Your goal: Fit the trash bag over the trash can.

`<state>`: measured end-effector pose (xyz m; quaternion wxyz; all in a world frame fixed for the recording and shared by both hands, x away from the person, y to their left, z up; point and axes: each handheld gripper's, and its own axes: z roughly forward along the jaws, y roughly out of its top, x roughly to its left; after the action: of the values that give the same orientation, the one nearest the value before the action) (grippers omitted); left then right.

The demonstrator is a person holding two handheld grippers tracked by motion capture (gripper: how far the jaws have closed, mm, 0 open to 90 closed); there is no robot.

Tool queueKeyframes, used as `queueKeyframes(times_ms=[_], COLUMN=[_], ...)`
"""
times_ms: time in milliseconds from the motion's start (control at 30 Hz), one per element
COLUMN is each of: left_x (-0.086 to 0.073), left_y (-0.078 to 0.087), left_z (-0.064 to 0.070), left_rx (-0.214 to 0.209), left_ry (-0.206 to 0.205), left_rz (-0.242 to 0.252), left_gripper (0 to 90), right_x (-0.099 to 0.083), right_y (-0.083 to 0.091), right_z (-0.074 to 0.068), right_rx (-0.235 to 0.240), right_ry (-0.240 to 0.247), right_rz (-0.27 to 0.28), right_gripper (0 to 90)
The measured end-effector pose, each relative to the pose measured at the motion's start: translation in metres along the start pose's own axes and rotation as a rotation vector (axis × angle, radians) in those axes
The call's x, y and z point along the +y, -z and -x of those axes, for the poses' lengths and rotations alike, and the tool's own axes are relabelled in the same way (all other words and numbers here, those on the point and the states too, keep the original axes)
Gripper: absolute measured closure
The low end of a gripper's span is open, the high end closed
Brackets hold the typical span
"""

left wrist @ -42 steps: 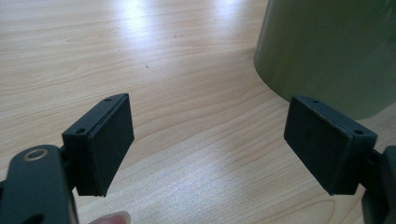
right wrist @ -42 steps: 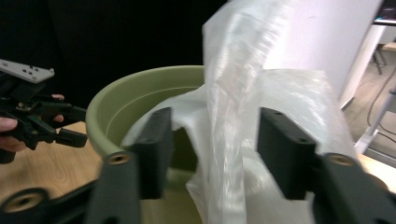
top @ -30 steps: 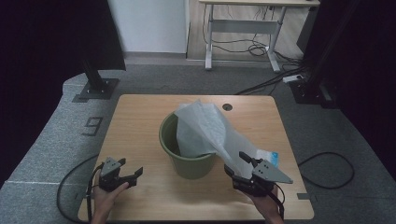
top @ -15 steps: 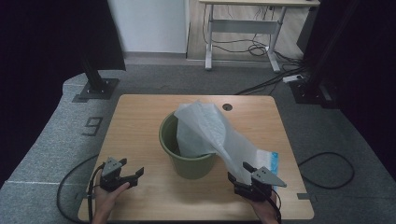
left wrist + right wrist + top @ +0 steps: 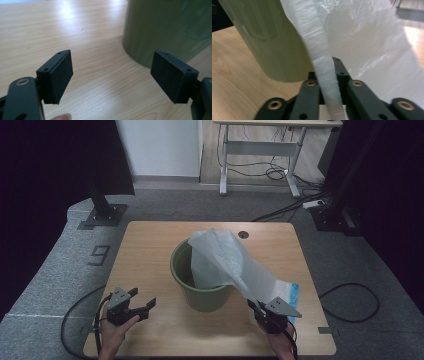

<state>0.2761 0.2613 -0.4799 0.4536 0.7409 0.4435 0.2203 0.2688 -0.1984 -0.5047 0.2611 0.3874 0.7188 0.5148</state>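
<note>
Grey carpet surrounds a light wooden rectangular table (image 5: 150,245), with a white desk frame and loose cables on the floor behind it and dark curtains at both sides. Near the middle of the tabletop stands a round olive-green plastic bin (image 5: 202,292), upright. A translucent white plastic bag (image 5: 225,260) sits partly inside the bin and spills over its rim toward the table's near right corner, stretched in a long sheet down to the right gripper (image 5: 270,312). In the right gripper view, that gripper's black jaws are pressed together on a bunched, twisted strip of the bag (image 5: 325,75), with the bin's green wall (image 5: 269,42) just beside it on the left. A flat white packet with a blue edge (image 5: 291,292) lies on the table under the bag's far end. The left gripper (image 5: 131,306) is held at the table's near left, well apart from the bin; its jaws stand spread wide with nothing between them, and the left gripper view looks past them to the bin's side (image 5: 172,27) and bare wood.
</note>
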Motion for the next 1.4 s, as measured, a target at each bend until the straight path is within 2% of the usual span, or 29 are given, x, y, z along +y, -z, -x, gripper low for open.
queueKeyframes(times_ms=[133,233,367,467,533,633,700,867,1000,1133,1267,1400], left_x=[0.013,0.024,0.040,0.048,0.062,0.075,0.086,0.109,0.117,0.125,0.128,0.132], left_y=[0.005,0.011,0.021,0.027,0.034,0.036,0.034,0.020,0.016,0.010,0.003,-0.003], left_z=[0.014,0.024,0.035,0.041,0.049,0.058,0.064,0.076,0.081,0.085,0.091,0.097], left_rx=[-0.018,-0.051,-0.091,-0.093,-0.100,-0.114,-0.117,-0.119,-0.112,-0.109,-0.125,-0.141], left_ry=[-0.047,-0.071,-0.076,-0.086,-0.099,-0.121,-0.150,-0.213,-0.224,-0.249,-0.275,-0.282], left_rz=[-0.006,-0.001,0.037,0.057,0.089,0.109,0.108,0.096,0.109,0.119,0.109,0.103], left_gripper=[18.8,18.8,19.2,20.2,21.2,22.2,22.4,22.7,22.1,21.2,21.2,21.4], right_x=[0.004,0.009,0.017,0.023,0.027,0.035,0.039,0.052,0.058,0.061,0.063,0.070], right_y=[0.007,0.012,0.019,0.020,0.021,0.024,0.027,0.036,0.044,0.048,0.048,0.044], right_z=[0.003,0.006,0.010,0.012,0.012,0.010,0.008,0.008,0.008,0.011,0.014,0.009], right_rx=[-0.014,-0.016,-0.013,-0.006,-0.002,-0.002,-0.004,0.002,0.003,0.011,0.041,0.059], right_ry=[0.016,0.028,0.037,0.050,0.061,0.093,0.112,0.125,0.136,0.128,0.091,0.103], right_rz=[0.036,0.064,0.093,0.102,0.106,0.118,0.130,0.166,0.188,0.191,0.186,0.188], right_gripper=[88.8,88.8,88.8,88.9,88.8,88.9,88.9,88.8,88.9,88.9,88.9,88.8])
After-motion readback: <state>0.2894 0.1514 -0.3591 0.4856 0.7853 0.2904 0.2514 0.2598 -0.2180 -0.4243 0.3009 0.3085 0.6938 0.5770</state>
